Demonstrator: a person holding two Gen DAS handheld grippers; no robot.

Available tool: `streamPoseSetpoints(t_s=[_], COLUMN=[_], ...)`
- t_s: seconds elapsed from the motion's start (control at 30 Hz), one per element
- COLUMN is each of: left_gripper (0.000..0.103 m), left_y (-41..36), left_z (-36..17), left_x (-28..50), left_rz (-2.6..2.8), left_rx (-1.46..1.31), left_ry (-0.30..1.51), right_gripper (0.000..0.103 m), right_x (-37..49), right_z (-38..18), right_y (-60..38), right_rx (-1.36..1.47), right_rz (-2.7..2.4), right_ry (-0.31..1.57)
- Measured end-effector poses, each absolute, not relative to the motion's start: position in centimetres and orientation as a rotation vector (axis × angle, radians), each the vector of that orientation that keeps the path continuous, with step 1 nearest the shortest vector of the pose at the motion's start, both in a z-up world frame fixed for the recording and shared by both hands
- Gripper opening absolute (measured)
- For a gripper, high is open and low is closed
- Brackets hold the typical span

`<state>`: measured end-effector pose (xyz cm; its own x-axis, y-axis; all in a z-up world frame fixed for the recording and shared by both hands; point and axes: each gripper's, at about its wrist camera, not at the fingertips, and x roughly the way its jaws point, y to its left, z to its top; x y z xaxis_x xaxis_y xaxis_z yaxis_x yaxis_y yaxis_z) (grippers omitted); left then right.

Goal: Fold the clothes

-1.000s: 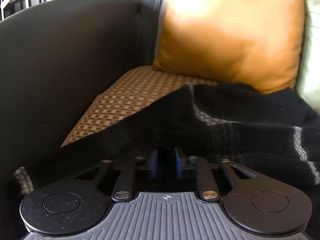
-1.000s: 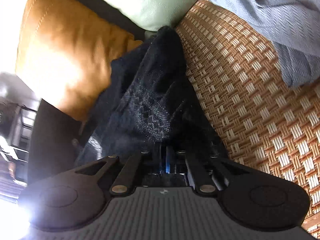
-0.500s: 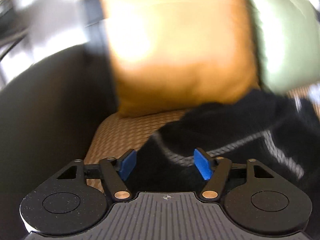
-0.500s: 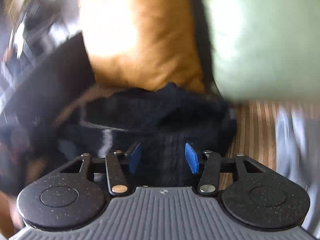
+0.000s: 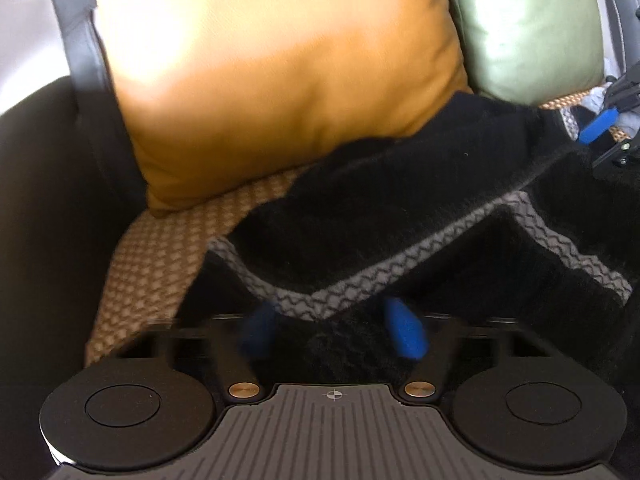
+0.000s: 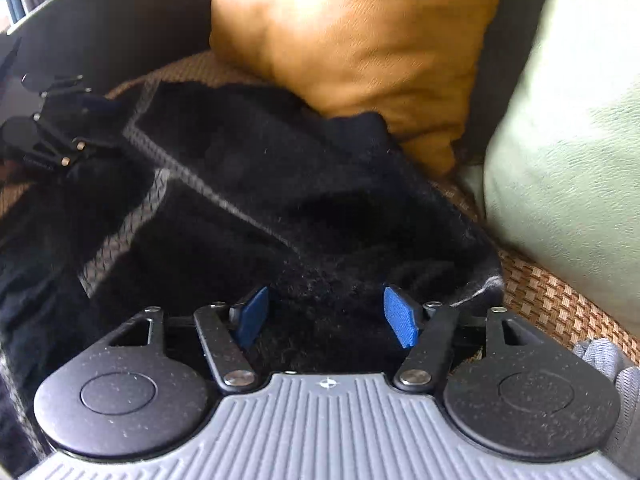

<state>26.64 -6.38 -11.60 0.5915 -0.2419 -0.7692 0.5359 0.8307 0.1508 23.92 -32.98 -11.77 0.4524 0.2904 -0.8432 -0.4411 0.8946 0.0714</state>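
We see the black knit garment (image 5: 400,200) lying crumpled on the woven seat mat (image 5: 152,264) of a dark sofa (image 5: 40,240), its far edge pushed up against the foot of the orange cushion (image 5: 280,80). The knit is fuzzy and deep black. It is crossed by a grey zigzag-patterned band (image 5: 400,264) that kinks and doubles back where the cloth folds over itself.

Our left gripper (image 5: 332,328) sits at the near edge of the garment. Its blue pads are blurred and stand apart with a hump of black knit between them, and the jaws have just been closing. We cannot tell whether the pads press the cloth.

Our right gripper (image 6: 326,316) is over the other end of the garment. Its jaws have also just been closing, yet the pads are still clearly separated, with bunched knit in the gap and nothing clamped.

A pale green cushion (image 5: 528,28) leans beside the orange one. A grey cloth (image 6: 600,360) lies on the mat at the right gripper's outer side.
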Motion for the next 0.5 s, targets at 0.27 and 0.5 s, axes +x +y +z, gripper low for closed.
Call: streamPoseSetpoints(t_s=[0.27, 0.5], left_gripper=[0.0, 0.006], left_y=[-5.7, -8.7], left_z=[-9.1, -12.9], left_x=[26.9, 29.6], left_rz=[-0.391, -0.296], left_rx=[0.324, 0.417], left_ry=[0.689, 0.736], right_gripper=[0.005, 0.003], right_x=[23.3, 25.6], right_z=[-9.1, -11.9], right_y=[-34.1, -33.4], right_rx=[-0.08, -0.102], right_rz=[0.424, 0.277], right_ry=[0.896, 0.911])
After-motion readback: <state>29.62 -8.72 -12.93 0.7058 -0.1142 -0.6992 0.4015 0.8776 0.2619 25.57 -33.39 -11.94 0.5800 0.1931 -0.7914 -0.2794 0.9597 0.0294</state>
